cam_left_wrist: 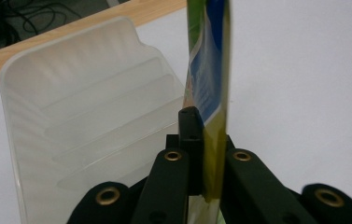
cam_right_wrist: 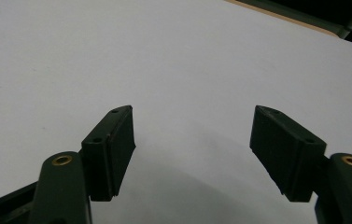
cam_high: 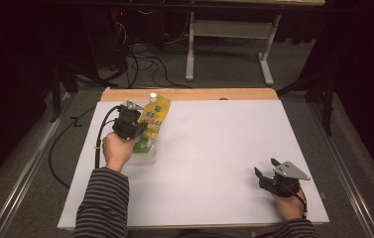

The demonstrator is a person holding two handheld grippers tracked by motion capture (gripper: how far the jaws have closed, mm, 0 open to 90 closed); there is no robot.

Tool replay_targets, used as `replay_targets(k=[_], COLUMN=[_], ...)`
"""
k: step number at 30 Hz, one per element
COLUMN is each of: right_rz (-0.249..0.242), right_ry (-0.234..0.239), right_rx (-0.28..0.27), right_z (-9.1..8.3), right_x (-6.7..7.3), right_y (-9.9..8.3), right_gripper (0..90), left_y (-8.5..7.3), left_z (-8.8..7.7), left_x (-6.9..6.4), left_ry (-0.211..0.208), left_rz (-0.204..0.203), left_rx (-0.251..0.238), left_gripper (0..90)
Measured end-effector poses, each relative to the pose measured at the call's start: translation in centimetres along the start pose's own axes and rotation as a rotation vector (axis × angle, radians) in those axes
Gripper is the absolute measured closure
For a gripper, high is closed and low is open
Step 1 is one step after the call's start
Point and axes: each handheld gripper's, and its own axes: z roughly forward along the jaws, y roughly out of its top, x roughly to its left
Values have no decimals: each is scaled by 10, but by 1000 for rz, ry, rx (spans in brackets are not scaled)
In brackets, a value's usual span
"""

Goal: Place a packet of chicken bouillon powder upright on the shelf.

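Left tongs (cam_left_wrist: 200,154) clamp a yellow-green pouch (cam_high: 153,121) (white-capped) beside a clear tray (cam_left_wrist: 71,126); right tongs (cam_right_wrist: 192,154) gape over bare bench (cam_high: 214,148).

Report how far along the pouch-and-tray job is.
Done: the left gripper has its fingers shut on the yellow pouch and holds it up. In hand: the pouch hangs above or just inside the clear tray; which is unclear. Left: apparently lowering it in and letting go. The right gripper rests open on the white table, holding nothing.
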Motion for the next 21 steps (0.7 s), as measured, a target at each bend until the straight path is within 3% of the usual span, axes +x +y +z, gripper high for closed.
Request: replay_targets(k=[2,5,7,9,12,14,16,21], right_rz=[1,-4,-5,-3,-5,-5,-6,-10], right_ry=[-1,0,3,3,3,4,3,3], right_rx=[0,3,7,9,6,5,9,8], right_z=[0,0,1,1,1,1,1,1], right_x=[0,0,0,0,0,0,1,0], right_y=[0,0,0,0,0,0,0,0], right_gripper=[317,317,316,315,315,315,315,315], left_y=[-2,-9,-14,-19,-24,-25,-25,-28], left_z=[-1,-5,-4,-1,0,-3,-6,-10], left_x=[0,2,5,6,8,11,11,14], left_ry=[2,-24,-39,-32,-49,-71,-58,-42], left_rz=[14,13,3,13,-8,-28,-11,-14], left_rx=[-26,-130,-160,-158,-170,-150,-119,-44], left_gripper=[900,900,900,900,899,887,882,867])
